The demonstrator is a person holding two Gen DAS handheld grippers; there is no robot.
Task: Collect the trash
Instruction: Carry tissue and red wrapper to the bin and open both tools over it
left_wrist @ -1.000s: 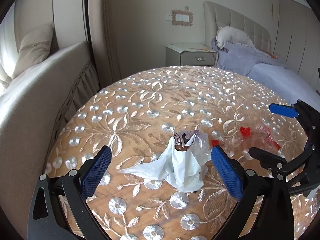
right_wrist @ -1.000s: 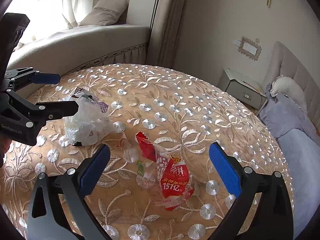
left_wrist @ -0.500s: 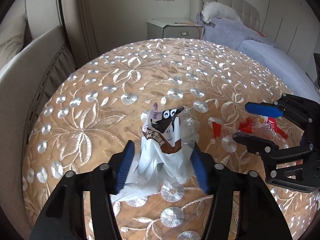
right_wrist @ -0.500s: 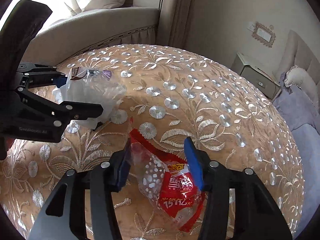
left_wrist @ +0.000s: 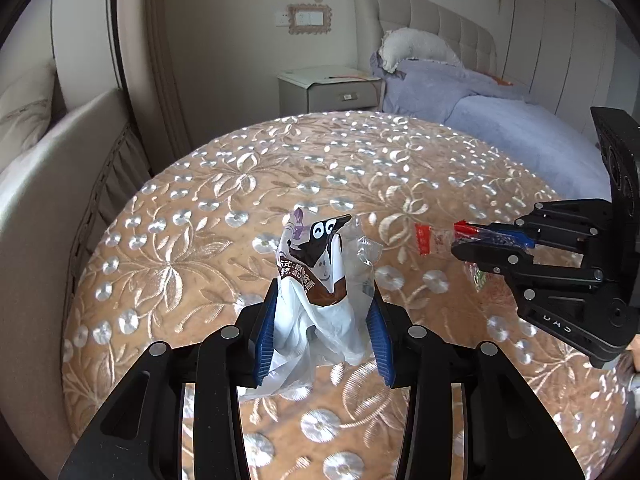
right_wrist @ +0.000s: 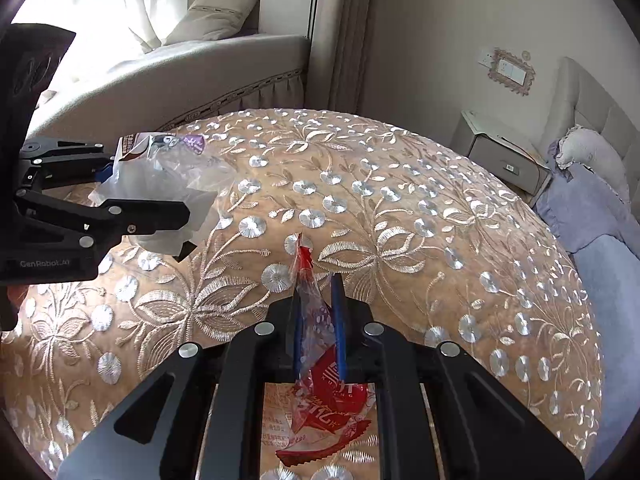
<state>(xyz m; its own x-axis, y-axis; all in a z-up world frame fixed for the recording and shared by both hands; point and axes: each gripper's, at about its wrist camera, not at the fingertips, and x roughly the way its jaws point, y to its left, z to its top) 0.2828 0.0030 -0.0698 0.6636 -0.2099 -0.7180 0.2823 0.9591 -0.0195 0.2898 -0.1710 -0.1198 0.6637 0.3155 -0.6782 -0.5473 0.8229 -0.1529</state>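
My left gripper (left_wrist: 322, 320) has just been closing and now pinches the white wrapper bundle (left_wrist: 316, 304) over the embroidered tablecloth (left_wrist: 192, 248). Only the right wrist view shows my right gripper (right_wrist: 318, 316), also just closed, clamping the red snack wrapper (right_wrist: 320, 412); its lower end hangs behind the jaws. From the left view that wrapper is mostly hidden. Beyond stands a nightstand (left_wrist: 328, 90).

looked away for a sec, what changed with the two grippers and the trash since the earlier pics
Both grippers closed in on trash they had only framed with wide-open fingers. The left gripper has just been closing and now pinches the white wrapper; the right gripper has just been closing and now clamps the red and clear wrapper. Both wrappers are squeezed narrower. The embroidered tablecloth is unchanged.
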